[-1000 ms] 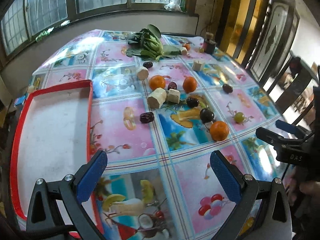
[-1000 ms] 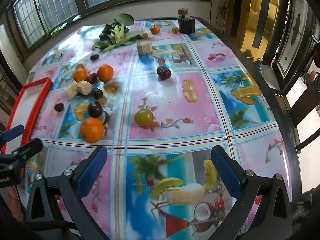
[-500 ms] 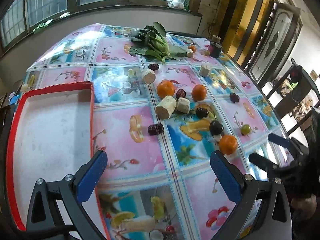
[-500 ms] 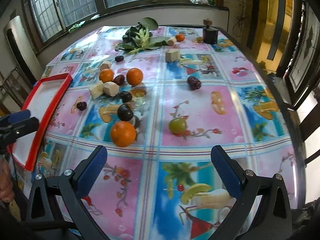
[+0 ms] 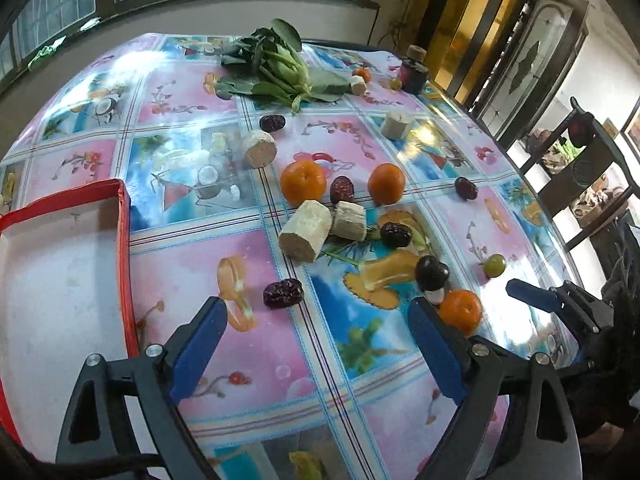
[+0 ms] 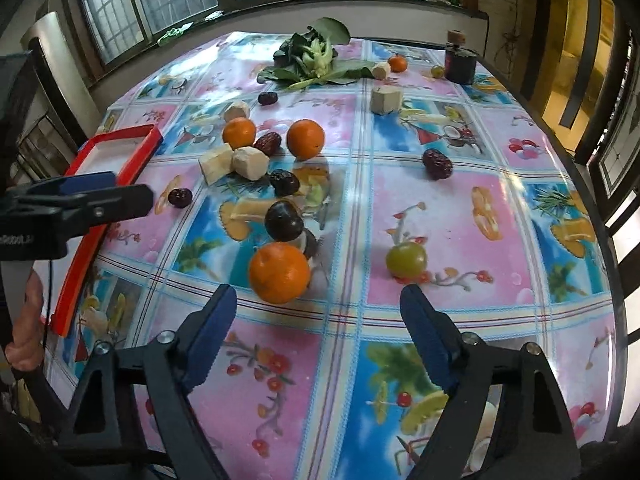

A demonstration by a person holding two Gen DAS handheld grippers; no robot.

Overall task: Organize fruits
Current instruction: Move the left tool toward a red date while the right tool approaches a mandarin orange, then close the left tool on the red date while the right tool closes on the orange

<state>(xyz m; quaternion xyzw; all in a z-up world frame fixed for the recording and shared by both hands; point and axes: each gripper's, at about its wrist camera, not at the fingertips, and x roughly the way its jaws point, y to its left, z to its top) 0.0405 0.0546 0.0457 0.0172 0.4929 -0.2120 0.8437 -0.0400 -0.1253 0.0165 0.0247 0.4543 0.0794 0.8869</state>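
In the left wrist view my left gripper hangs over the fruit-print tablecloth, its jaws closing with nothing between the pads. A dark red date lies just ahead of it, and an orange sits by its right finger. In the right wrist view my right gripper is also closing on nothing. The same orange lies just ahead of its left finger, a green fruit ahead of its right one. A dark plum lies beyond the orange. A red-rimmed white tray stands at the left.
Two more oranges, cut pale root pieces, several dates and leafy greens are spread over the table. A dark jar stands at the far right. The table edge curves along the right. A person's hand holds the left gripper.
Both grippers have moved forward and lower toward the fruit cluster, which now looks larger. The blue pads of each stand a little closer together than before.
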